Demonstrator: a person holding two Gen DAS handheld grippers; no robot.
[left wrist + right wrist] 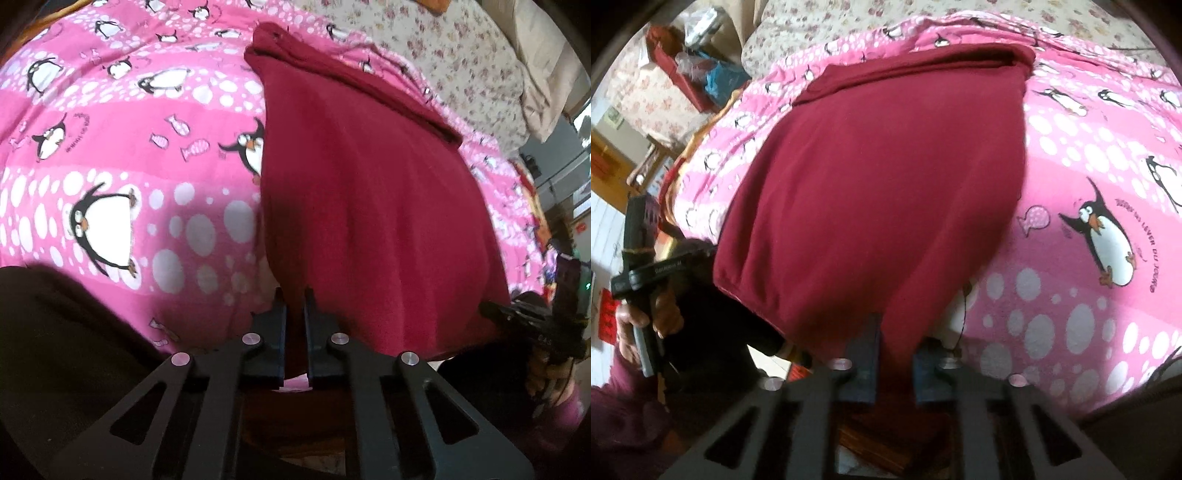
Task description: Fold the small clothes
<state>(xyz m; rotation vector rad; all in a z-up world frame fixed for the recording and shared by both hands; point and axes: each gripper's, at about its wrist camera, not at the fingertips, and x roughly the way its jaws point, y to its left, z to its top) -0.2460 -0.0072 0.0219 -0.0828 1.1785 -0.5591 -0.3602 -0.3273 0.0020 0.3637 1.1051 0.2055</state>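
A dark red garment (369,203) lies spread flat on a pink penguin blanket (129,129), with its far end folded over into a band. In the left wrist view my left gripper (294,299) is shut on the garment's near left corner, and red cloth shows between the black fingers. In the right wrist view the same garment (879,184) fills the middle. My right gripper (899,336) is shut on its near right edge, where a fold of cloth runs down between the fingers. A hand (631,321) holding the other tool shows at the left edge.
The blanket (1089,166) covers a bed with a floral sheet (461,55) and a beige pillow (535,74) at the far side. Beyond the bed's left edge stands a red box (672,62) with clutter, over a pale floor.
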